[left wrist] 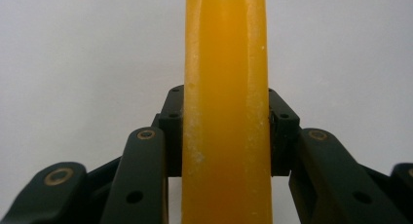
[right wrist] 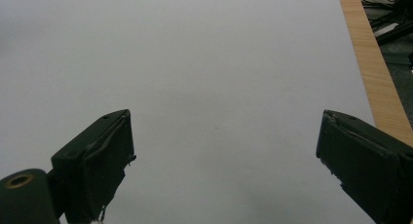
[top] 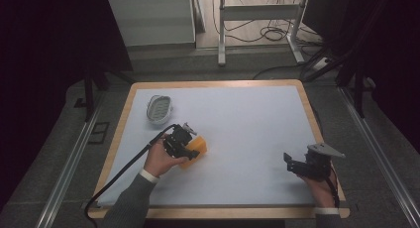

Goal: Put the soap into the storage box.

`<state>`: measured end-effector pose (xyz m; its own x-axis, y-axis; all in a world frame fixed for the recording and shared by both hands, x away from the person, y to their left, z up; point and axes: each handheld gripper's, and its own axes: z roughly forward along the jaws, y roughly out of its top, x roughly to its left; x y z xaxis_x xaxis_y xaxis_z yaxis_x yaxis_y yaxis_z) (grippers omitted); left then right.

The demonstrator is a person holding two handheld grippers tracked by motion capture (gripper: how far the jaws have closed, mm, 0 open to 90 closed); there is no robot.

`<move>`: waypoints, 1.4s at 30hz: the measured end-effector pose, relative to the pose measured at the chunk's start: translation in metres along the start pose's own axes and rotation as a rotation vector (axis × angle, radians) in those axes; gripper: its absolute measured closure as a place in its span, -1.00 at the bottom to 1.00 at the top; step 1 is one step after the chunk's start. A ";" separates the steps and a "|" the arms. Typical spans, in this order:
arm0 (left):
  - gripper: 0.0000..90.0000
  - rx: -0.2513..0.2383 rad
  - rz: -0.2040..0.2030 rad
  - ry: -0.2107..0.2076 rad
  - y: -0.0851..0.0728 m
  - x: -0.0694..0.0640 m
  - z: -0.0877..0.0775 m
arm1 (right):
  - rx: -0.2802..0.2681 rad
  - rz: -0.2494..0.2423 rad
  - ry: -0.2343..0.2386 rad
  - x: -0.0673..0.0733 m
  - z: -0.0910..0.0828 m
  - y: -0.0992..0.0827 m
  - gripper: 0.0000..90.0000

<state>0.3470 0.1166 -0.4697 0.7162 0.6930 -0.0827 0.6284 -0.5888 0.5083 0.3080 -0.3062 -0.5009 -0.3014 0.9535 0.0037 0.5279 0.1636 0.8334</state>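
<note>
One orange soap bar [left wrist: 226, 107] sits clamped in the left tool [top: 190, 147]; the right tool [right wrist: 224, 160] gapes empty. One white dish [top: 159, 109] lies apart on the counter [top: 247, 119].

From the high view, I saw a dim room: the corners fell into near black, and only the pale table [top: 247, 124] held an even, soft light with no glare. Shadows beneath my hands were faint and short. The picture was slightly grainy yet sharp enough overall. In the left gripper view, an orange block [left wrist: 225, 107] glowed warmly, its edges soft and out of focus, against a flat grey background. In the right gripper view, light faded from brighter at the top to duller below; the near pads [right wrist: 97, 165] looked soft.
</note>
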 end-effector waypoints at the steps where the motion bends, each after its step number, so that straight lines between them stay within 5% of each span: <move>1: 0.36 -0.014 -0.005 0.002 0.000 0.002 -0.006 | -0.001 0.000 0.000 0.000 0.000 0.000 -0.85; 21: 0.36 -0.074 -0.025 0.020 0.000 0.012 -0.025 | -0.001 0.011 -0.011 -0.003 -0.001 0.000 -0.85; 42: 0.36 -0.085 -0.035 0.028 0.004 0.022 -0.034 | 0.003 0.014 -0.019 -0.003 0.000 -0.001 -0.85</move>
<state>0.3548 0.1434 -0.4398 0.6845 0.7248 -0.0787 0.6244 -0.5271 0.5764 0.3082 -0.3096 -0.5014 -0.2789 0.9603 0.0045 0.5343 0.1512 0.8317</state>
